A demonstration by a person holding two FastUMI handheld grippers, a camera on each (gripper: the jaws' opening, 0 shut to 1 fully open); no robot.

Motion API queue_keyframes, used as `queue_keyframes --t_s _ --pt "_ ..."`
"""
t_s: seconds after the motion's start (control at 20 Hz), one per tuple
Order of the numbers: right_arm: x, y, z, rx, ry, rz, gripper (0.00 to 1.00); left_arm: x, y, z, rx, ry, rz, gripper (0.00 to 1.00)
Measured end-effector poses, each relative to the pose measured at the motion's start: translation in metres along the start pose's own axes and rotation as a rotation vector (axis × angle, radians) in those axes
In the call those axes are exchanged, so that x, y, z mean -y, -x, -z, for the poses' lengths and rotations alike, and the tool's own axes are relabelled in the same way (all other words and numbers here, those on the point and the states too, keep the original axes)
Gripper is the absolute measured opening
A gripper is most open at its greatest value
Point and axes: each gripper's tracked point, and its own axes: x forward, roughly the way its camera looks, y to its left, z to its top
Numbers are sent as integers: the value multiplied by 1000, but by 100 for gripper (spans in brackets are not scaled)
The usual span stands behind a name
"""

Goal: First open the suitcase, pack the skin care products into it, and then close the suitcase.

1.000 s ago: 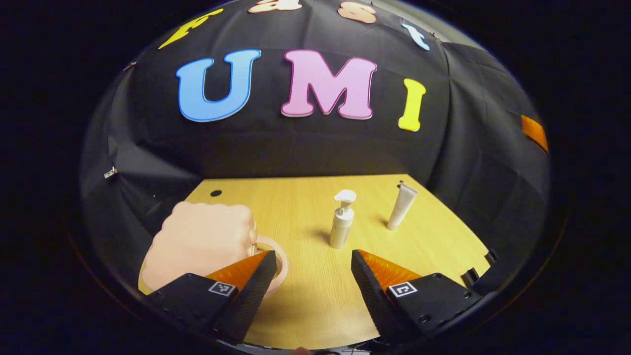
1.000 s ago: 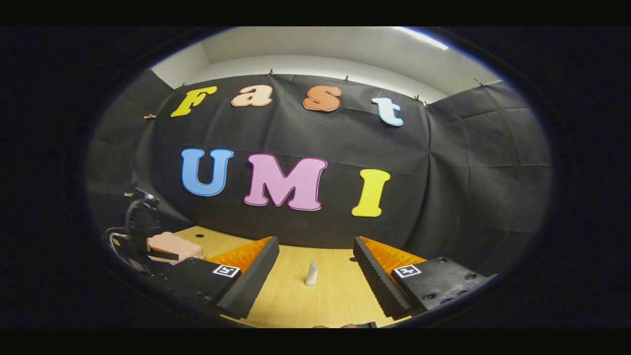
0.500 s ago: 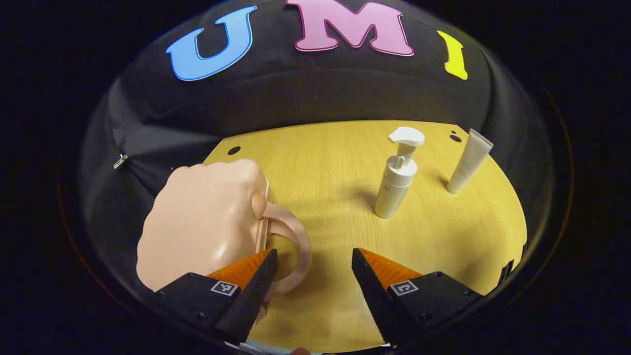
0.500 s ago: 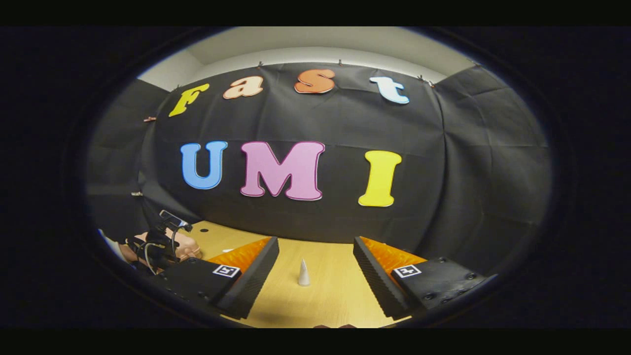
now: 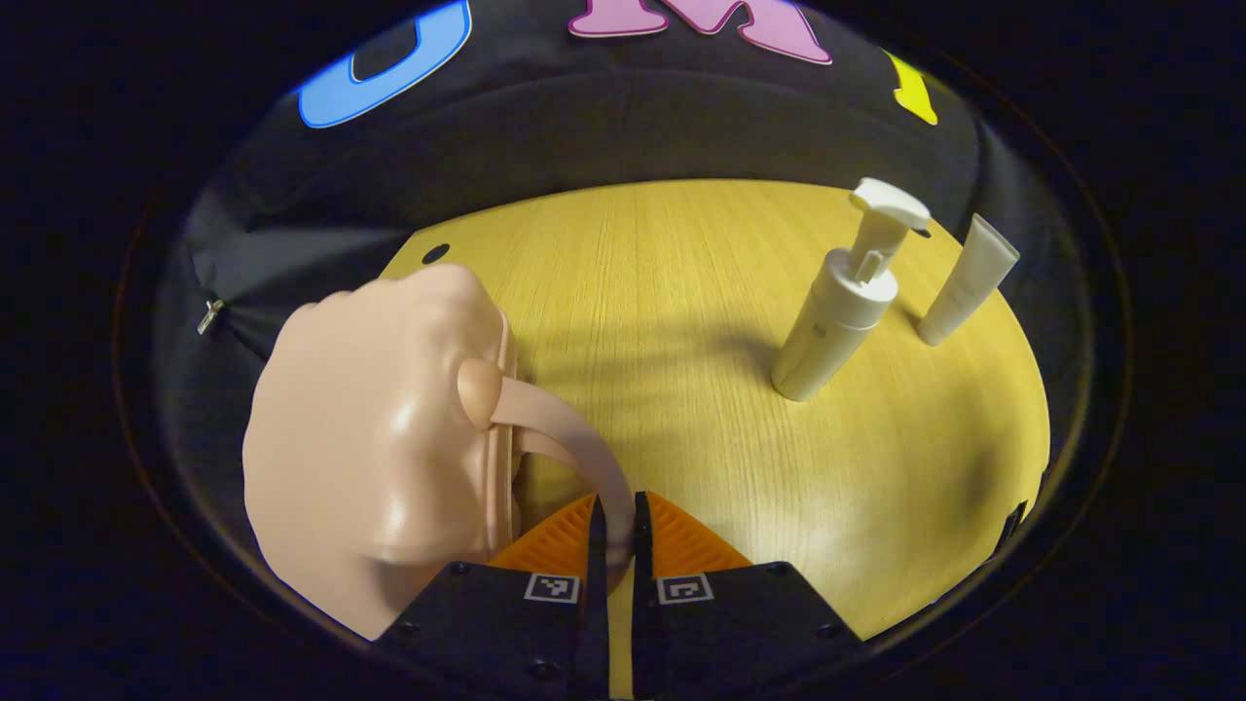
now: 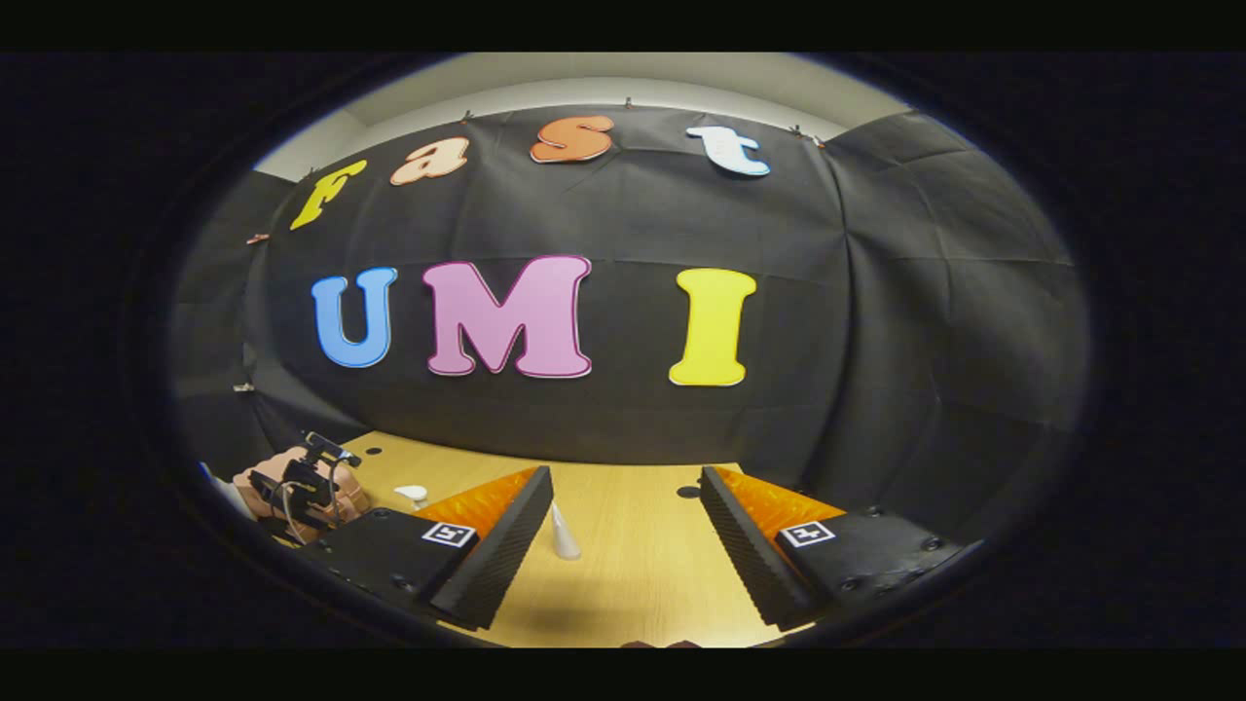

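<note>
Peach-pink and glossy, the small suitcase (image 5: 370,448) lies closed at the near left of the wooden table (image 5: 681,292), and its curved handle (image 5: 574,438) arcs out to the right and down to the left gripper (image 5: 617,531), whose two fingers are pressed together on the handle's strap. The pump bottle (image 5: 837,302) and the tube (image 5: 966,282) stand upright further back to the right, well apart from the case. The right gripper (image 6: 623,531) hovers with its fingers spread and empty, with the tube just ahead, so it seems the nearer one for packing.
</note>
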Motion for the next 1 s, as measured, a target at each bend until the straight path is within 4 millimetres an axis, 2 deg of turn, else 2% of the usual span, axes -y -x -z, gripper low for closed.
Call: queue_keyframes --t_s 0.05,0.1,0.35,0.5,0.6,0.7,0.75,0.9,1.0 --pt "-4 0 1 1 4 8 94 -3 9 -5 1 -18 1 13" --pt "-8 1 2 -1 11 16 97 -7 19 -12 4 -32 -2 12" --pt "-47 -5 -2 6 9 -5 97 -36 94 -52 95 -81 47 12" --pt "-77 -11 -5 11 10 -38 97 -68 139 -77 158 -78 71 12" --pt "-95 -14 -11 24 14 -57 97 -99 165 -93 202 -42 77 12" --pt "-110 -18 -12 28 17 -70 97 -141 181 -113 251 -22 55 12" --pt "-116 -20 -12 27 17 -74 97 -172 190 -122 268 -20 19 12" --pt "-137 -22 -9 16 17 -91 97 -276 201 -147 302 -68 -155 12" --pt "-147 -25 -9 18 33 -92 97 -339 193 -147 275 -56 -238 11"
